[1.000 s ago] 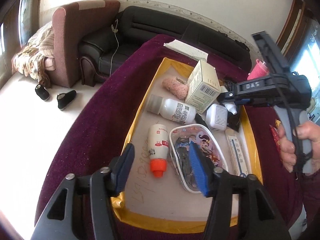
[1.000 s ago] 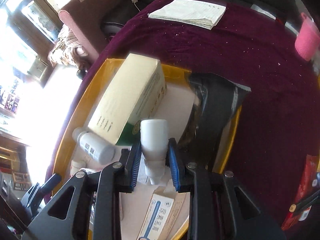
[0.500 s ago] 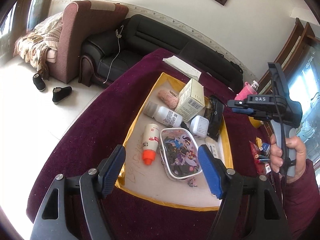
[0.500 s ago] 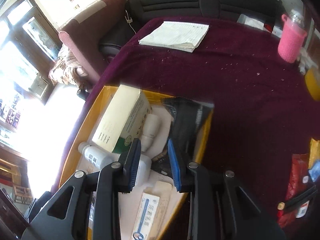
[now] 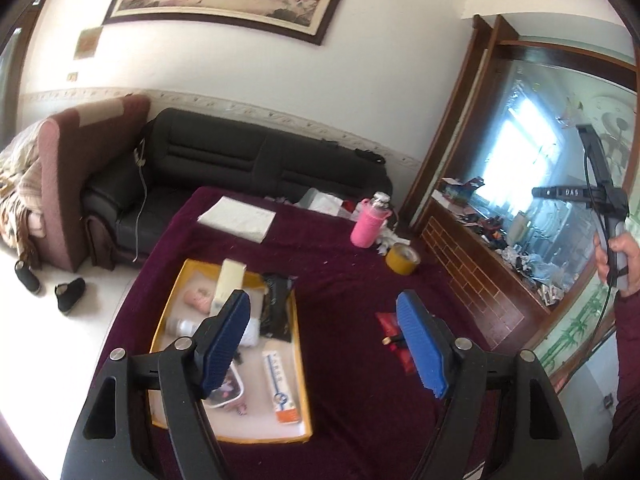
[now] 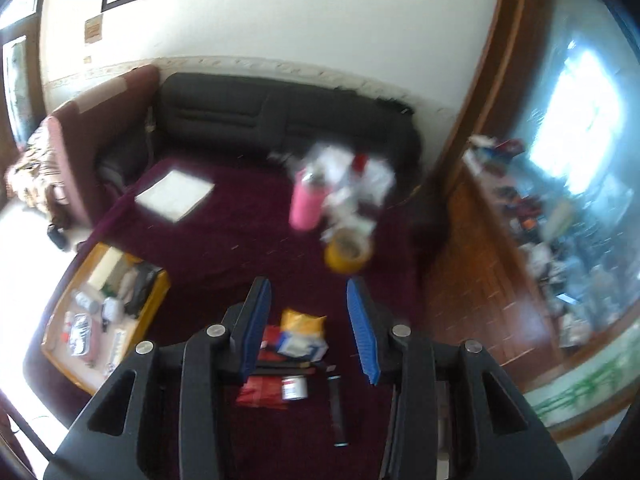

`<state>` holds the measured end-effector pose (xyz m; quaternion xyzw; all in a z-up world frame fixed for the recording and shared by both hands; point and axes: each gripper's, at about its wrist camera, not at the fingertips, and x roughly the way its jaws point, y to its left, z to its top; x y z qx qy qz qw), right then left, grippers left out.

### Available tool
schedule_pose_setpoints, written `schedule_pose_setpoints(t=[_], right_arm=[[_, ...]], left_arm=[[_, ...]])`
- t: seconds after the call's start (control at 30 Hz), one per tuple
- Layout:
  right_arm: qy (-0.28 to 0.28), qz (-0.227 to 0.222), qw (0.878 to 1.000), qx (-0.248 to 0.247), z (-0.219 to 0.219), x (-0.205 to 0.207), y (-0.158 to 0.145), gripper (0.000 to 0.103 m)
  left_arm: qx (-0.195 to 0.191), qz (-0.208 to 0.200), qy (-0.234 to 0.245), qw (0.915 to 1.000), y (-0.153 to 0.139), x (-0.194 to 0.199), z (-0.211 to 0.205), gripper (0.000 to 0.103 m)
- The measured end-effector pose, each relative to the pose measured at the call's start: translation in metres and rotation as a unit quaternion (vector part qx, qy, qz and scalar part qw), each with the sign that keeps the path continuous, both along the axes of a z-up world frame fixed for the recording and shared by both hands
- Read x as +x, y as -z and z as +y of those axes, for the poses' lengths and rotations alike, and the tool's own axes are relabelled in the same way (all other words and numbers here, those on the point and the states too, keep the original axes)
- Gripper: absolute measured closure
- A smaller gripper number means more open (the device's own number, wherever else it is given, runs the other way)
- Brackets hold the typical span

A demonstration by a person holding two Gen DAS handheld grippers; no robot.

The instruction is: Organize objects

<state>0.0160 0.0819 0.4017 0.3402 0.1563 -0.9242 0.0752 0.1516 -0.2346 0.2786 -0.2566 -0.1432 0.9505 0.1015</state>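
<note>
Both grippers hung above the maroon table [image 5: 328,264], jaws opening with nothing between them: the left gripper [image 5: 324,342] wide, the right gripper [image 6: 308,326] narrower (its view blurred). Boxes and bottles lay in the yellow tray [image 5: 298,344]; snack packets [image 6: 298,340] sat outside it.

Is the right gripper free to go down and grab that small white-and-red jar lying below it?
Probably yes. The right gripper holds nothing, its jaws are opening, and the jar lies exposed on the purple cloth, though red packets crowd it.
</note>
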Motion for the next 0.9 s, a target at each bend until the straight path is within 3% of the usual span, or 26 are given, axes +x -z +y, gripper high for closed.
schedule_pose_setpoints(t=[0.1,0.17,0.2,0.23,0.27,0.33,0.4,0.47,0.5,0.57,0.67,0.77,0.9], right_arm=[[0.062,0.081,0.994,0.047,0.034,0.016,-0.099,0.059],[0.123,0.140,0.978,0.090,0.051,0.028,-0.160,0.041],[0.148,0.171,0.967,0.119,0.055,0.034,-0.184,0.033],[0.179,0.204,0.949,0.160,0.059,0.040,-0.205,0.016],[0.207,0.229,0.930,0.200,0.061,0.044,-0.218,0.015],[0.233,0.252,0.905,0.250,0.067,0.046,-0.227,0.015],[0.215,0.260,0.912,0.233,0.072,0.052,-0.217,0.015],[0.153,0.259,0.937,0.180,0.075,0.053,-0.186,0.012],[0.137,0.236,0.950,0.151,0.079,0.049,-0.164,0.011],[0.106,0.151,0.979,0.084,0.086,0.034,-0.103,0.011],[0.050,0.039,0.998,-0.029,0.097,0.014,0.011,0.011],[0.034,-0.070,0.987,-0.139,0.112,-0.009,0.137,0.011],[0.059,-0.186,0.952,-0.234,0.131,-0.055,0.263,0.011]], left_arm=[[0.007,0.012,0.005,0.9999,-0.052,-0.017,0.019,0.025],[-0.011,0.023,0.004,0.9997,-0.084,-0.027,0.034,0.025],[-0.028,0.028,0.005,0.9992,-0.099,-0.033,0.043,0.025],[-0.043,0.032,-0.001,0.9986,-0.112,-0.038,0.051,0.025],[-0.057,0.036,-0.009,0.9977,-0.121,-0.043,0.060,0.024],[-0.082,0.045,-0.016,0.9955,-0.134,-0.051,0.077,0.020],[-0.092,0.054,-0.006,0.9943,-0.133,-0.055,0.091,0.014],[-0.088,0.053,0.013,0.9946,-0.117,-0.063,0.104,0.010],[-0.089,0.044,0.030,0.9946,-0.104,-0.068,0.112,0.010],[-0.099,0.025,0.059,0.9930,-0.075,-0.080,0.130,0.010],[-0.112,-0.010,0.080,0.9904,-0.016,-0.099,0.152,0.010],[-0.091,-0.068,0.094,0.9891,0.048,-0.117,0.164,0.010],[-0.066,-0.115,0.101,0.9860,0.116,-0.132,0.179,0.011]])
